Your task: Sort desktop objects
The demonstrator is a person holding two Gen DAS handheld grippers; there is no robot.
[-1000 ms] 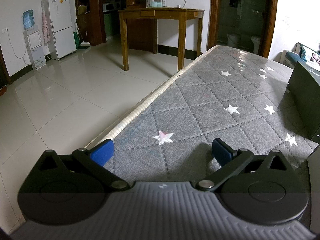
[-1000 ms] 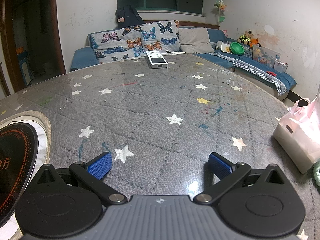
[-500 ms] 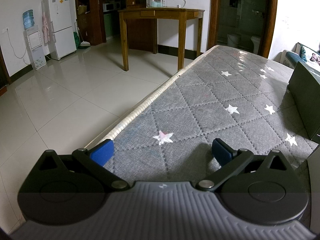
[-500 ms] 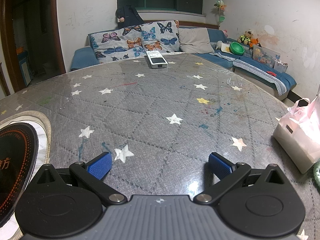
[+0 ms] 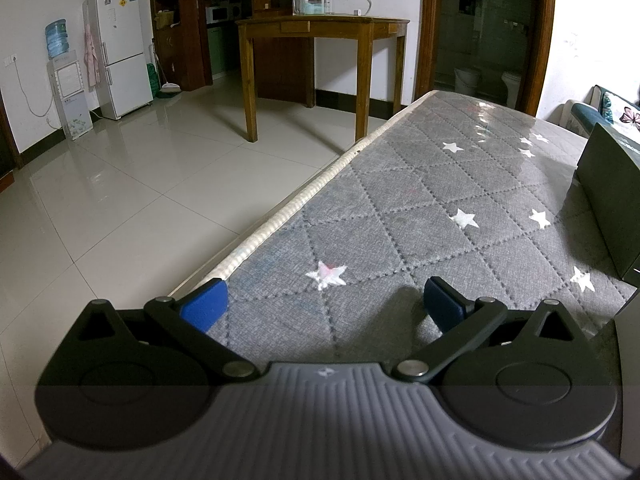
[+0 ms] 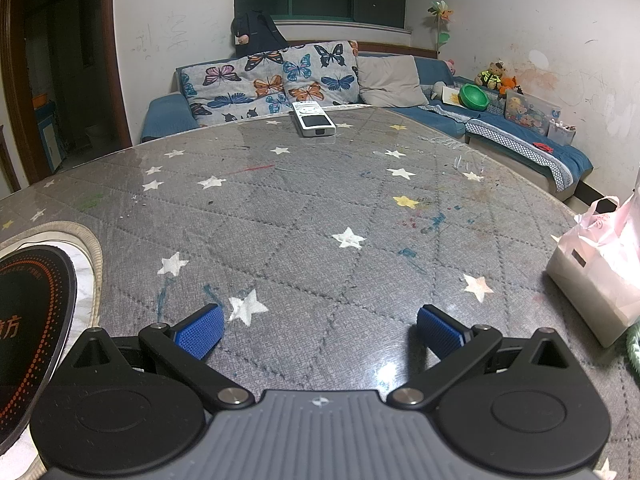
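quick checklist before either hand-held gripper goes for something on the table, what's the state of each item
1. Left hand-held gripper open and empty: ok, blue pads spread apart with only the table cover between them.
2. Right hand-held gripper open and empty: ok, pads wide apart, nothing held.
3. Target in view: ok, a white remote lies flat at the far edge of the table.
4. Path to the remote: ok, only bare cover shows between the right pads and it.
5. Side obstacles: not ok, a pink bag sits close on the right and a black round plate close on the left.
6. Dark box near the left gripper: cannot tell what it is.
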